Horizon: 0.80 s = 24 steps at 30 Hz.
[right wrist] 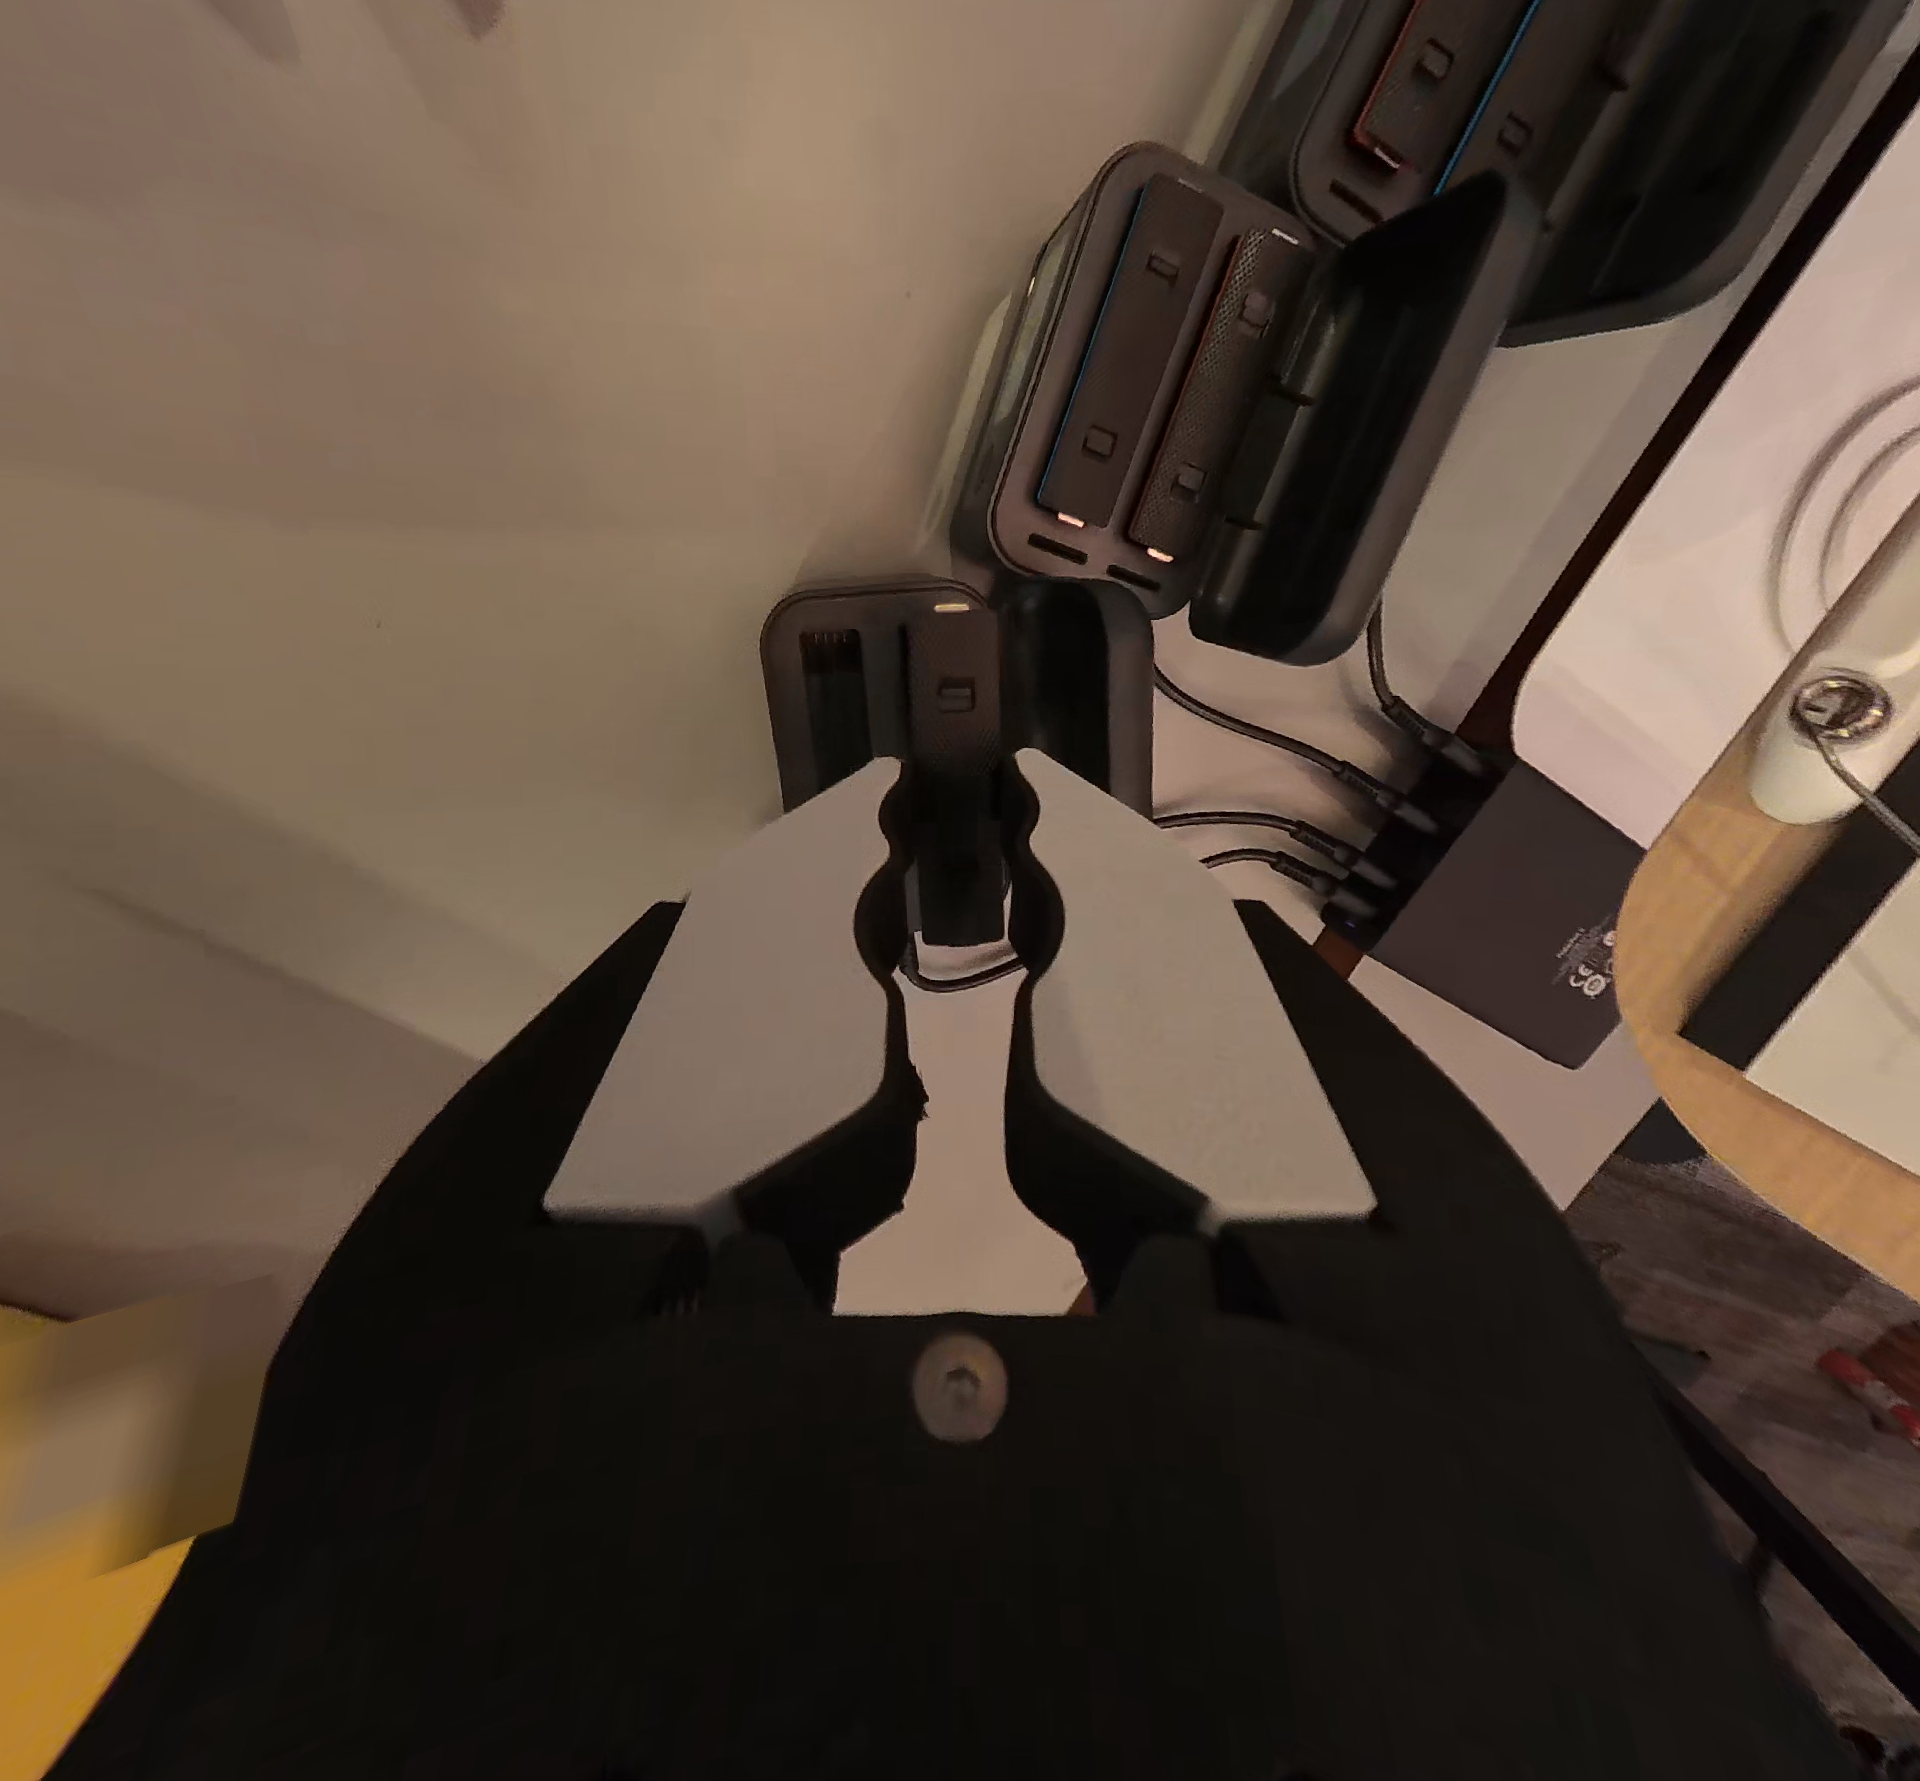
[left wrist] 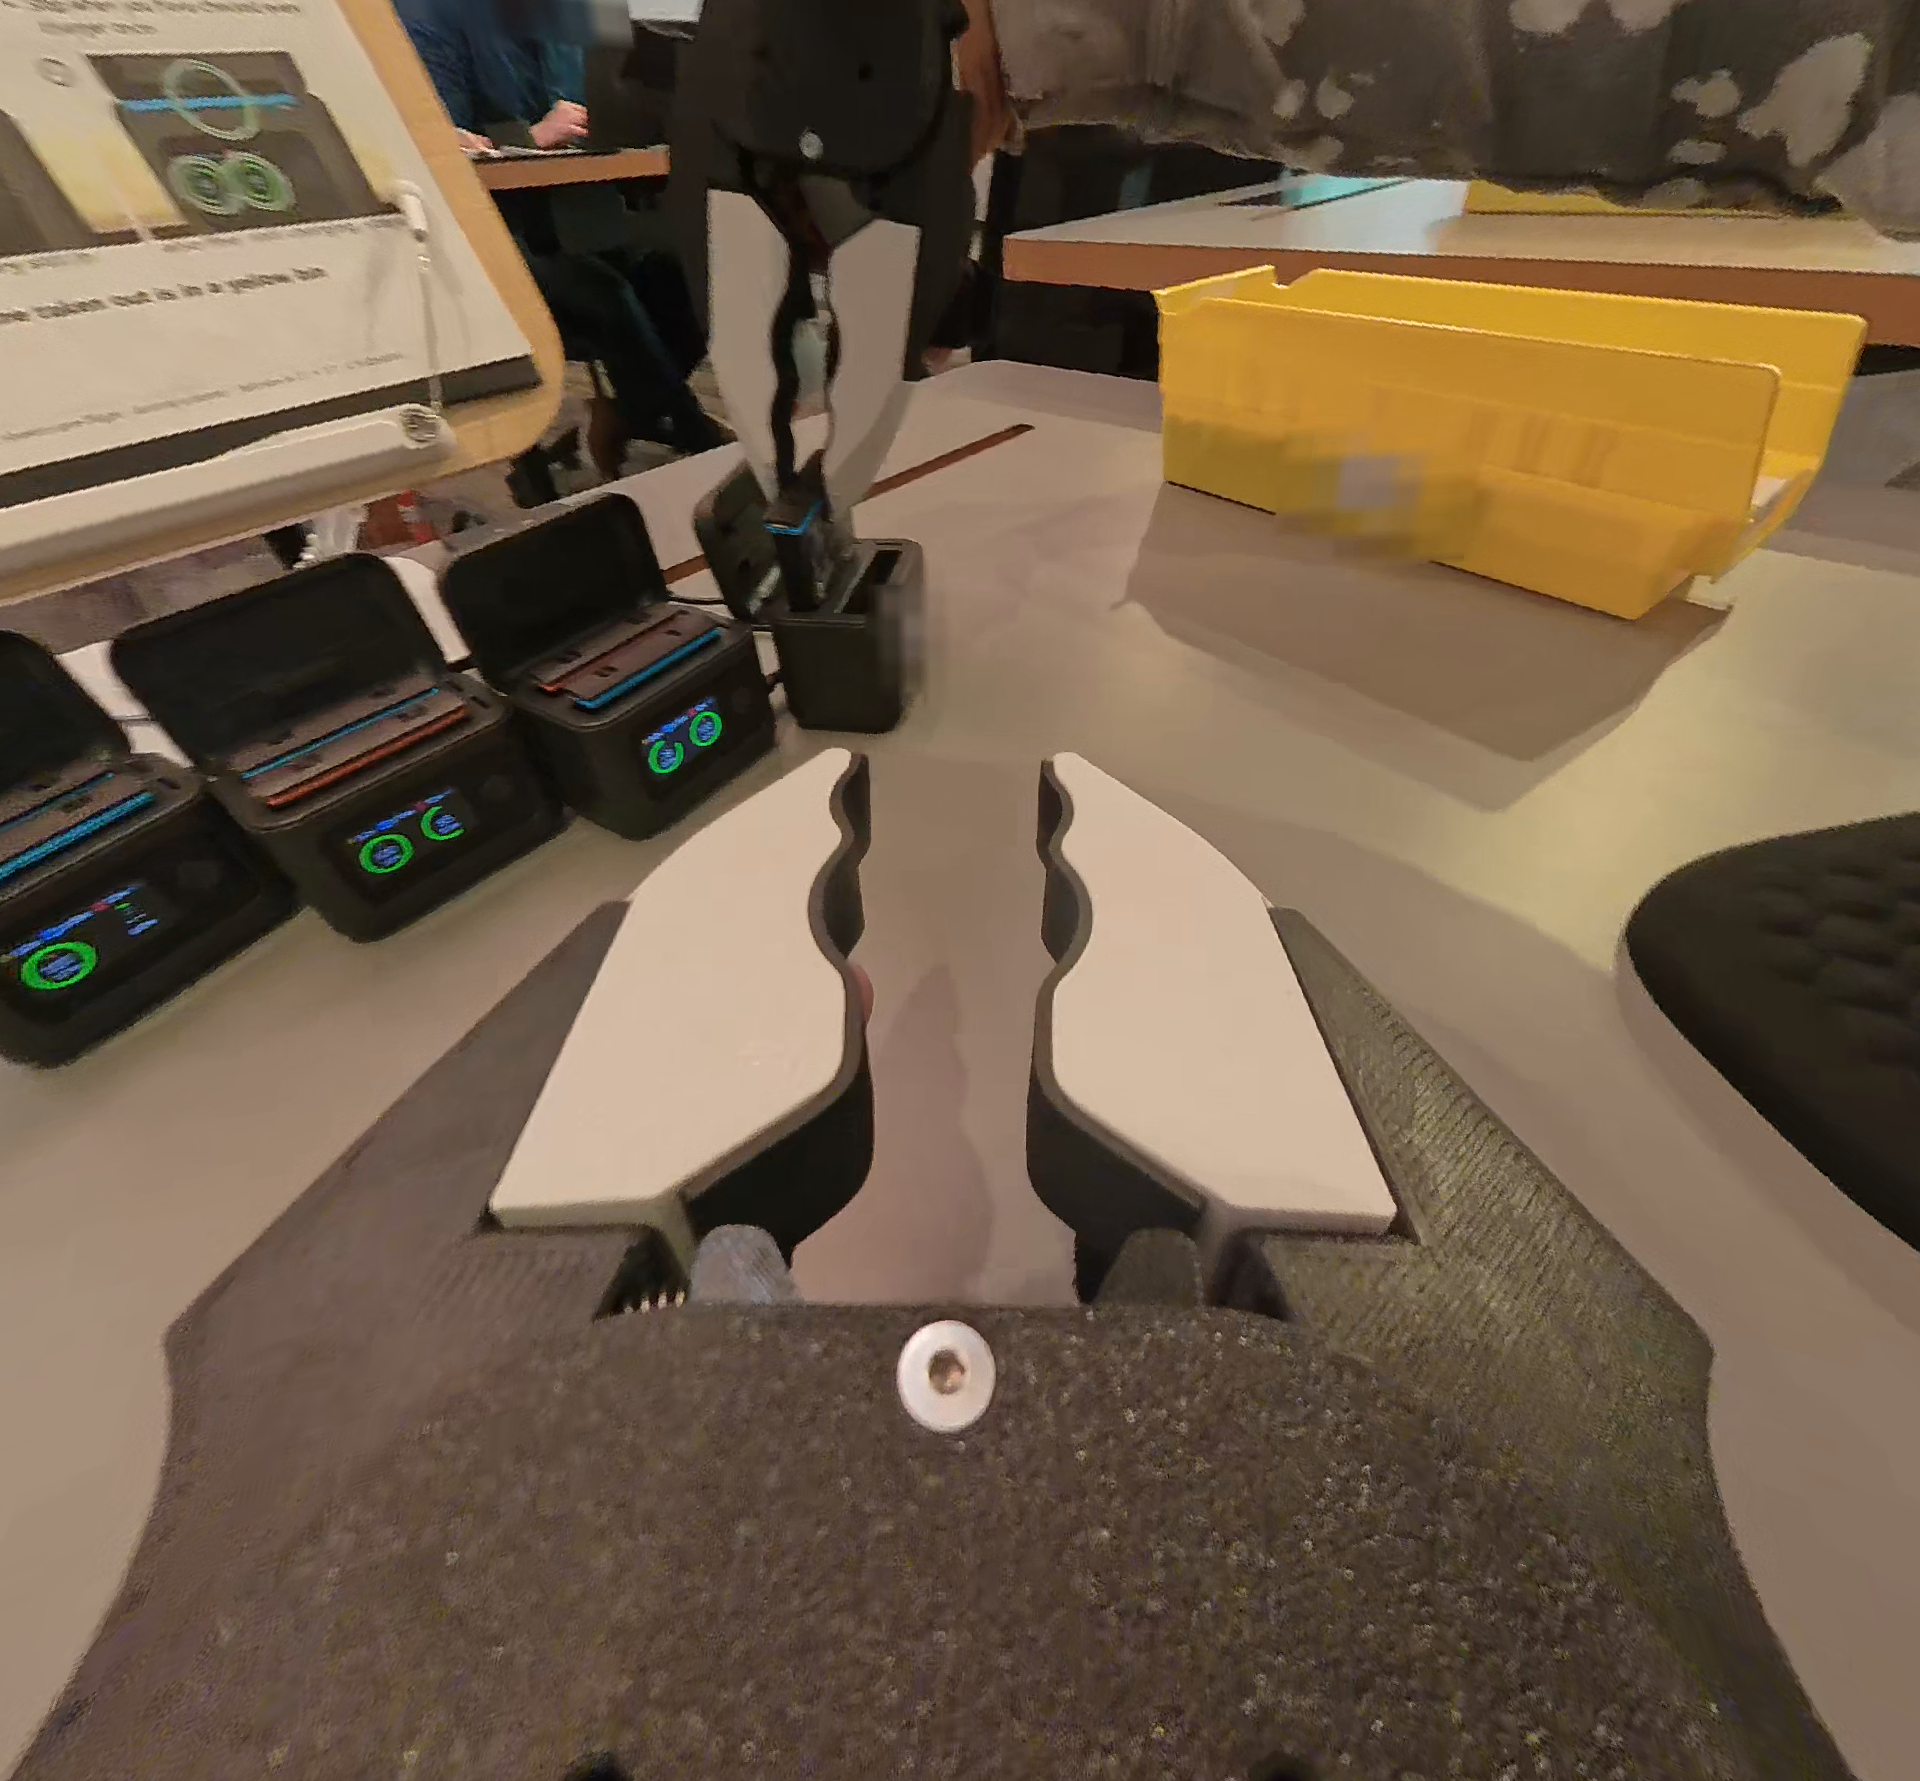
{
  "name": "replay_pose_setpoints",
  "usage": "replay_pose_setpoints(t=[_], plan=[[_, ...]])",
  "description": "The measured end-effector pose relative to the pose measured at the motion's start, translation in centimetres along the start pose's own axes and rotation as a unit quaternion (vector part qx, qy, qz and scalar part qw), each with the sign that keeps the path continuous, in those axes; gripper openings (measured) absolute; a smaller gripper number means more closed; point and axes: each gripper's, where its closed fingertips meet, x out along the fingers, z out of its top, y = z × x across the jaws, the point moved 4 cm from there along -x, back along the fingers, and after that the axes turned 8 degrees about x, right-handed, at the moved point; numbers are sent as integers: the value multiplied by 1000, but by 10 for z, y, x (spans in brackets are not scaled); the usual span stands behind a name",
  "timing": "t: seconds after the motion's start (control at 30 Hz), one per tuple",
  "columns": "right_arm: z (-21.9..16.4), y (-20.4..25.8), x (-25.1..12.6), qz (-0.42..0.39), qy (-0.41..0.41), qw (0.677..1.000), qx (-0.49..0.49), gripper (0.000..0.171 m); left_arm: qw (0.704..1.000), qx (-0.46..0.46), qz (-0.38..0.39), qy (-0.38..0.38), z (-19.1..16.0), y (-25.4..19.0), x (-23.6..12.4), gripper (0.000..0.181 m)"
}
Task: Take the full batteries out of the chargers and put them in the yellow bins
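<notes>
My right gripper (right wrist: 956,775) points straight down and is shut on a black battery (right wrist: 954,692) that sticks partly out of the end charger (right wrist: 831,692); the slot beside it is empty. In the left wrist view this gripper (left wrist: 805,495) stands over that charger (left wrist: 847,651), holding the blue-edged battery (left wrist: 795,536). My left gripper (left wrist: 951,775) is open and empty, low over the table, a little in front of the charger row. Three more open chargers (left wrist: 634,692) with green screens hold batteries. A yellow bin (left wrist: 1475,443) sits at the back right.
An instruction sheet on a wooden stand (left wrist: 208,204) leans over the chargers at the left. Cables run to a grey power hub (right wrist: 1496,942) behind them. A black mesh chair back (left wrist: 1797,993) shows at the right. A person's patterned sleeve (left wrist: 1455,17) is above. The gap from one gripper's tips to the other's is roughly 20 centimeters. My right gripper is the nearer one to the grey power hub (right wrist: 1496,942): about 20 centimeters, against 35 centimeters.
</notes>
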Motion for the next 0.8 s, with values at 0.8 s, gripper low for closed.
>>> replay_pose_setpoints(t=[0.8], plan=[[-4,3,20,-6,65,998,-23,15,979,-46,200,-11,-4,93,-84,0]])
